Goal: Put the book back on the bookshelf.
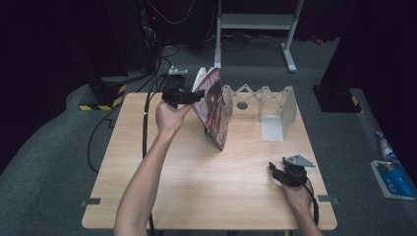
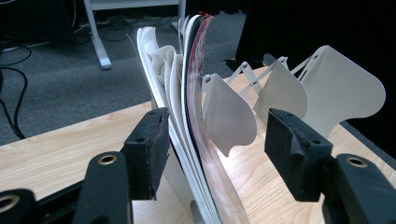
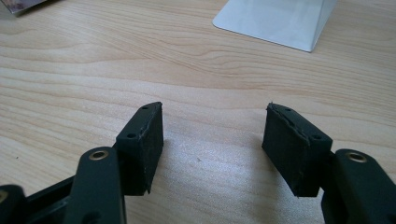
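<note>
A dark lab or studio: grey carpet, trailing cables, hazard-striped stand base, lone wooden table.

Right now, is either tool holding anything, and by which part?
Nothing is gripped. The left tool is open, its jaws straddling the upright magazine near its top edge without clamping. The right tool is open over bare table.
</note>
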Demonstrator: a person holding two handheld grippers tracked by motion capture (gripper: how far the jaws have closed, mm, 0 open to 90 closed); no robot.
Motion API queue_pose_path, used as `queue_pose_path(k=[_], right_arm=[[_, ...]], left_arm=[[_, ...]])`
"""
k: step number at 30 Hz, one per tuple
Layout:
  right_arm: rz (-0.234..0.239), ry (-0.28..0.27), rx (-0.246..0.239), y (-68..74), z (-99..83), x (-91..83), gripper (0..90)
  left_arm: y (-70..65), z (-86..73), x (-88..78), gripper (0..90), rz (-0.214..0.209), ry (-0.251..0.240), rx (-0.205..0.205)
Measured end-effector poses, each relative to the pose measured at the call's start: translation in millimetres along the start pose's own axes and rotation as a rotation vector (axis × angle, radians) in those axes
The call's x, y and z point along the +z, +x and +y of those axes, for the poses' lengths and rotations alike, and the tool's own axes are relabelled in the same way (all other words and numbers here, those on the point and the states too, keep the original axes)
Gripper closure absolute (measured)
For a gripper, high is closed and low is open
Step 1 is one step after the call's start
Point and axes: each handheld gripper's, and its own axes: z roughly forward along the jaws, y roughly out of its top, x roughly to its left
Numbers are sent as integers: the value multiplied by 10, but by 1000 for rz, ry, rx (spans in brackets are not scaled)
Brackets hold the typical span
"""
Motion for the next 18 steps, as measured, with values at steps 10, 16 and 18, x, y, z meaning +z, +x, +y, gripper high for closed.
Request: queue_pose_path(k=[10, 16, 18], right_arm=[[0, 0, 1, 1, 0, 0, 379], [0, 0, 1, 1, 0, 0, 378], [0, 0, 1, 1, 0, 0, 378]], left_arm=[[-10, -5, -67, 400, 3, -7, 14], [-4, -2, -119, 400, 0, -20, 12], [-1, -3, -131, 400, 2, -22, 15]])
